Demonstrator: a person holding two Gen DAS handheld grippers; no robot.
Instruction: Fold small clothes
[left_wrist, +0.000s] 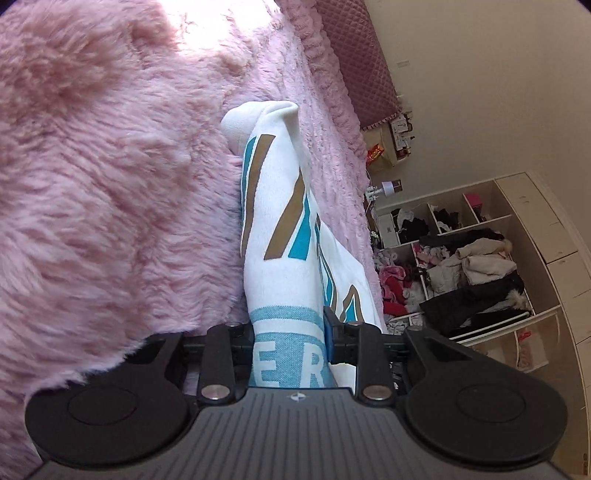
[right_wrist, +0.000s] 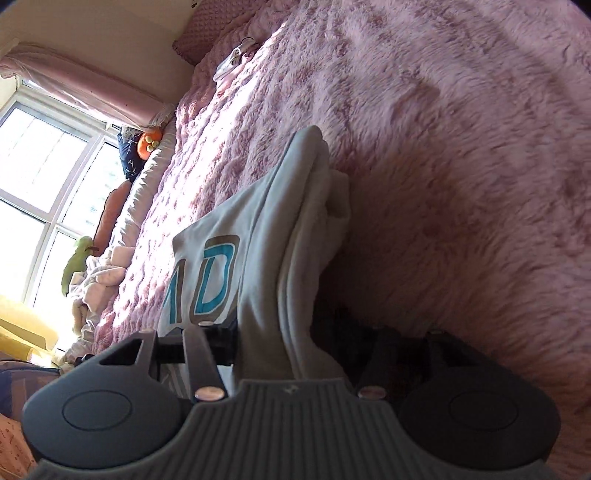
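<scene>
The left gripper (left_wrist: 290, 328) has its two black fingers closed narrowly on a white knit garment with turquoise and brown lettering (left_wrist: 275, 221), pinching a bunched edge where a pale blue band carries white letters; a blue pad (left_wrist: 328, 332) on one finger presses against the cloth. From that grip the garment runs away from the camera as a folded ridge, its far end lying on a shaggy pink fur blanket (left_wrist: 110, 166) that covers the bed. In the right wrist view, the right gripper (right_wrist: 291, 343) has the same white garment (right_wrist: 280, 240) passing between its fingers as a thick stack of folded layers; the jaws stand fairly wide, and shadow hides whether the pads press the cloth, so I cannot tell if it is gripped. Beside that fold, a flat part of the garment with turquoise letters outlined in brown lies on the pink blanket (right_wrist: 443, 129). Beyond the bed's edge in the left view stands a cream open shelf unit (left_wrist: 517, 206) stuffed with piled clothes (left_wrist: 472, 273). In the right view a bright window (right_wrist: 40, 166) with a pink curtain (right_wrist: 81, 85) lies past the bed, with cushions (right_wrist: 127, 155) along the sill.
</scene>
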